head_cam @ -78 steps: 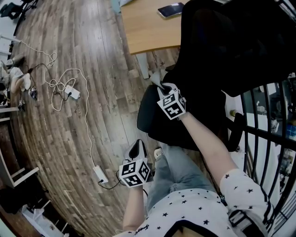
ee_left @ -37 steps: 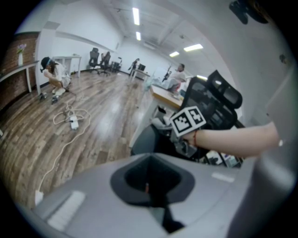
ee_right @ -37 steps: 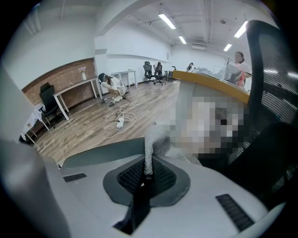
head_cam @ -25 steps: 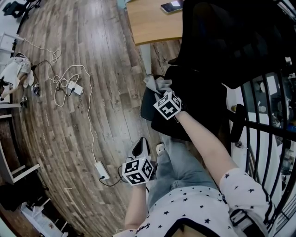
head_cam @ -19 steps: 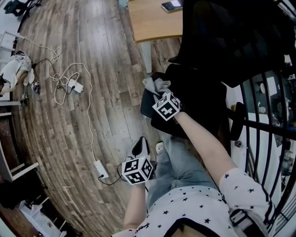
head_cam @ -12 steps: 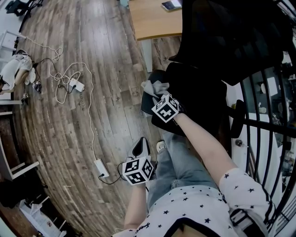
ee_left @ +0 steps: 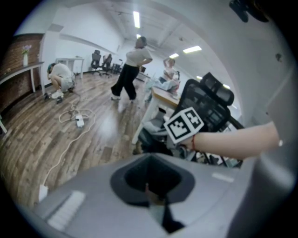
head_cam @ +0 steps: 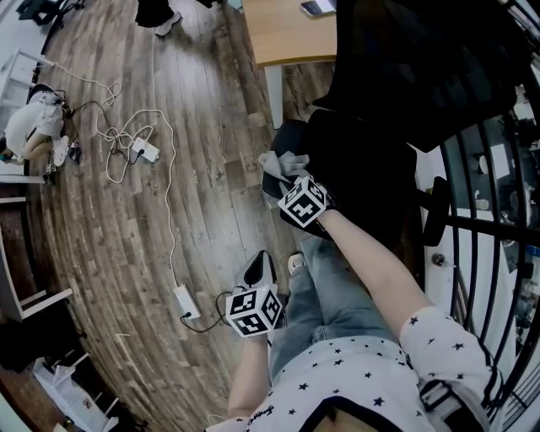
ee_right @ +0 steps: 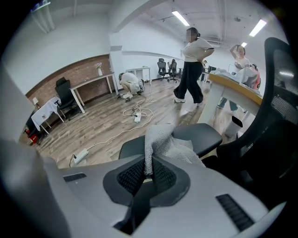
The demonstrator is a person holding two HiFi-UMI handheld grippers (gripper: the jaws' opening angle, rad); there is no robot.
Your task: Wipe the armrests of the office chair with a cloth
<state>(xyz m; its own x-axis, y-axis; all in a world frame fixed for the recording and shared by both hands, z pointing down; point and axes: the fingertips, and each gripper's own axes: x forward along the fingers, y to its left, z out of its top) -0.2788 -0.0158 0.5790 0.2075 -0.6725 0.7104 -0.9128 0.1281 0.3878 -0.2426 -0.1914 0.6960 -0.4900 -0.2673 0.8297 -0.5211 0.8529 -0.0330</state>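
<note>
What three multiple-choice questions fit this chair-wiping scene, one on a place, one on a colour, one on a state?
1. Where does the phone lie? A desk; B floor; C chair seat.
2. What colour is the cloth? A red; B grey; C blue.
3. The right gripper is: A open; B empty; C shut on the cloth.
Answers: A, the head view shows it on the desk; B, its towelling shows grey; C, the jaws pinch the cloth's fold.

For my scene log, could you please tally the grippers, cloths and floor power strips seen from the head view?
Grippers: 2 (left gripper, right gripper)
Cloth: 1
Power strips: 2
Total: 5
</note>
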